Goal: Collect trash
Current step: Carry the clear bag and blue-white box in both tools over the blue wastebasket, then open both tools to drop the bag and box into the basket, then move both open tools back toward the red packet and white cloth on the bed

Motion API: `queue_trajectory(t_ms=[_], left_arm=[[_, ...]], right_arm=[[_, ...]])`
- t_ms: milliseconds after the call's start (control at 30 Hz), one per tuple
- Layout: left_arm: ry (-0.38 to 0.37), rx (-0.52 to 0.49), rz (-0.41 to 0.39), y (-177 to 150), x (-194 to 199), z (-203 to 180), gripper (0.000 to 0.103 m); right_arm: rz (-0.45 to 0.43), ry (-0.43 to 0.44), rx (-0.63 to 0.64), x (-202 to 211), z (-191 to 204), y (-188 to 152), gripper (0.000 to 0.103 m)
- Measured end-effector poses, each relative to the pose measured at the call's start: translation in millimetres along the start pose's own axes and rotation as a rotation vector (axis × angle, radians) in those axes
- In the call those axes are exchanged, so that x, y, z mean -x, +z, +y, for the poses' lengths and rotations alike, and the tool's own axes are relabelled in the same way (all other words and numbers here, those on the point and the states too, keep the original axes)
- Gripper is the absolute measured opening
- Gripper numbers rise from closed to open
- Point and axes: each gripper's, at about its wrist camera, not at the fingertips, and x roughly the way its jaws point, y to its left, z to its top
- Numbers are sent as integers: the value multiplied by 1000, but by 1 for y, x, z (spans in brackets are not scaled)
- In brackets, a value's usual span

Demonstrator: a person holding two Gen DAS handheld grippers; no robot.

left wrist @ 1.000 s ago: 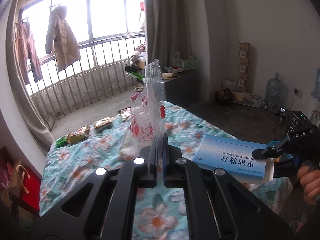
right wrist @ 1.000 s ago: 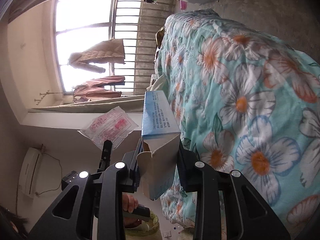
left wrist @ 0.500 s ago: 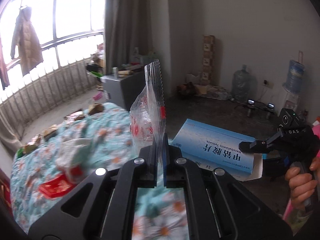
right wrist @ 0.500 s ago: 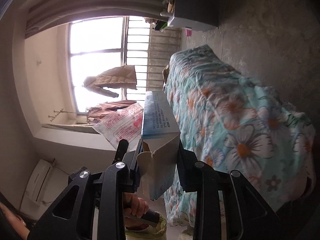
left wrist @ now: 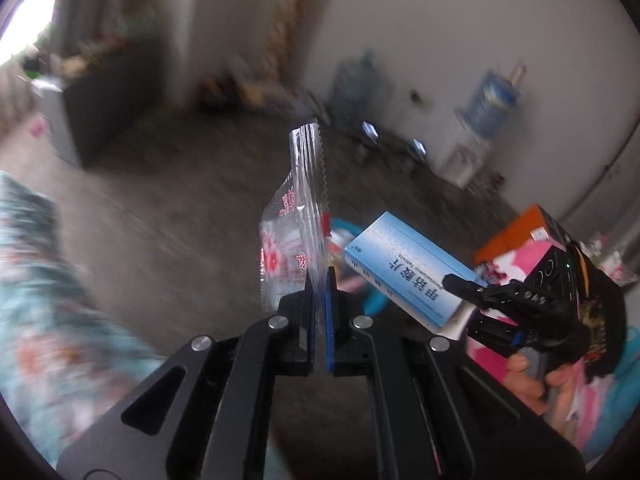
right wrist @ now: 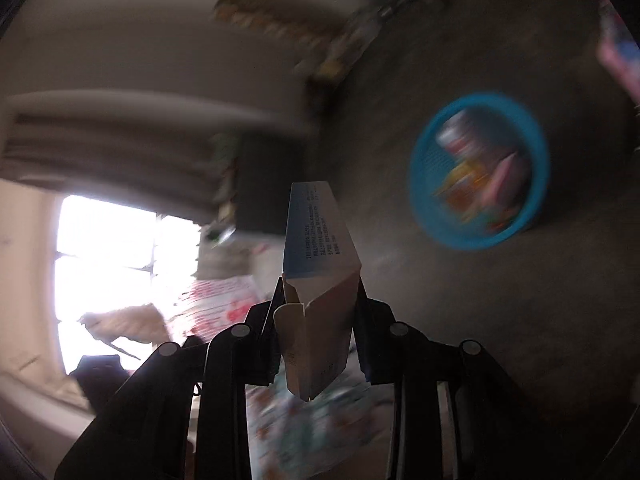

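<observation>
Left wrist view: a dark floor (left wrist: 168, 184) is seen ahead, with a flowered bedspread (left wrist: 36, 300) blurred at the left edge and water bottles (left wrist: 494, 98) against the far wall. A blue basket (right wrist: 478, 172) holding colourful wrappers is seen on the floor in the right wrist view, apart from both tools. The left tool (left wrist: 319, 280) is clenched on a clear plastic wrapper (left wrist: 294, 216) with red print, which is held upright. The right tool (right wrist: 320, 300), gripped by a hand (left wrist: 532, 376), is closed partway on a light blue medicine box (right wrist: 316, 236); the box is held by one end, its torn flap nearest the camera.
</observation>
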Motion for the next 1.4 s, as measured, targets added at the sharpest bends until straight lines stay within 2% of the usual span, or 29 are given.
queue_trajectory(t_ms=[100,200,267,300,333,367,400,433,467,533,600,700,833,933,1000,1167,1400], left_arm=[[-17,-14,124,12,-71,-17,2],[-16,-35,186,23,-123,-29,3],[-24,-14,207,32,-155,-31,3],[-25,-7,208,34,-167,-32,12],[-31,-4,221,37,-183,-32,39],[-14,-7,230,37,-193,-34,55],[37,-11,225,36,-197,-36,73],[89,-11,210,38,-204,-40,73],[116,1,205,38,-206,-36,73],[101,57,222,36,-203,-28,73],[64,131,197,35,-187,-13,73],[51,168,151,38,-166,-7,73],[24,171,86,40,-123,-13,75],[31,134,20,40,-74,-17,79],[39,114,-13,38,-43,-18,80],[89,99,-115,27,44,-2,84],[224,135,-257,-18,160,52,87]], right_arm=[[-91,-160,-5,3,-20,15,30],[-139,-253,-31,-9,-31,28,30],[-159,-286,-42,-20,-35,41,31],[-172,-315,-65,-31,-40,52,31],[-184,-341,-75,-41,-46,60,33],[-200,-384,-71,-55,-51,70,35],[-198,-410,-72,-68,-55,76,39],[-174,-417,-93,-87,-65,84,47],[-141,-398,-125,-101,-75,89,48],[-109,-399,-192,-113,-89,89,48],[-131,-374,-185,-110,-92,80,50],[-144,-362,-154,-99,-89,62,53],[-145,-345,-98,-83,-77,41,53],[-135,-349,-2,-71,-49,22,54],[-124,-333,66,-67,-26,11,58],[-87,-296,266,-61,38,-17,69],[25,-180,504,-62,117,-71,73]])
